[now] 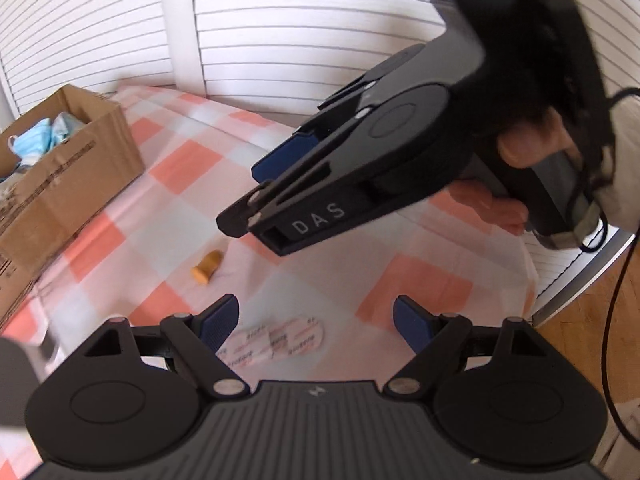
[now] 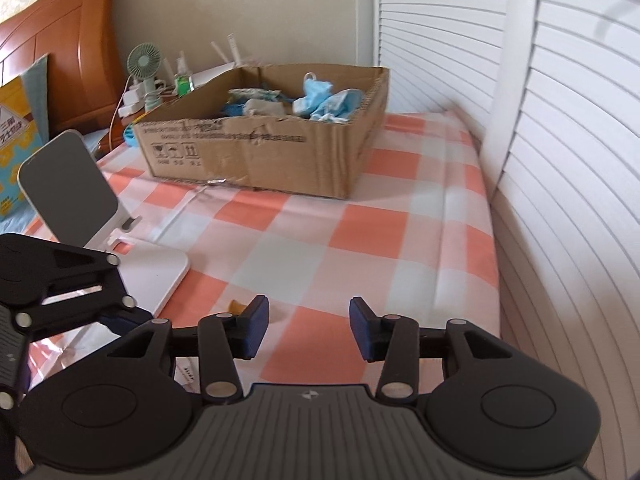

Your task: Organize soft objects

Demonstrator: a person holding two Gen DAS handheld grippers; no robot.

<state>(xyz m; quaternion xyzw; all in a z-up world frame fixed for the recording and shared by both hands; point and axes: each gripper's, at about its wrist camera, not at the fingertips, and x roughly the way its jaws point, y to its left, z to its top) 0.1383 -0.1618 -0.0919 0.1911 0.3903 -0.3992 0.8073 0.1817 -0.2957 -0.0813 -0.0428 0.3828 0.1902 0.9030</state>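
Observation:
A small orange foam plug lies on the pink-checked cloth; in the right wrist view only its tip shows beside the left pad. A flat pink wrapped packet rests on the cloth just below and between the fingers of my left gripper, which stands wide open and does not touch it. My right gripper, held by a hand, hovers above the cloth to the upper right of the plug. Its jaws are open with nothing between them.
An open cardboard box with blue face masks and other soft items stands at the back of the cloth. A white phone stand sits at the left. White louvred doors run along the right. A fan and bottles stand behind the box.

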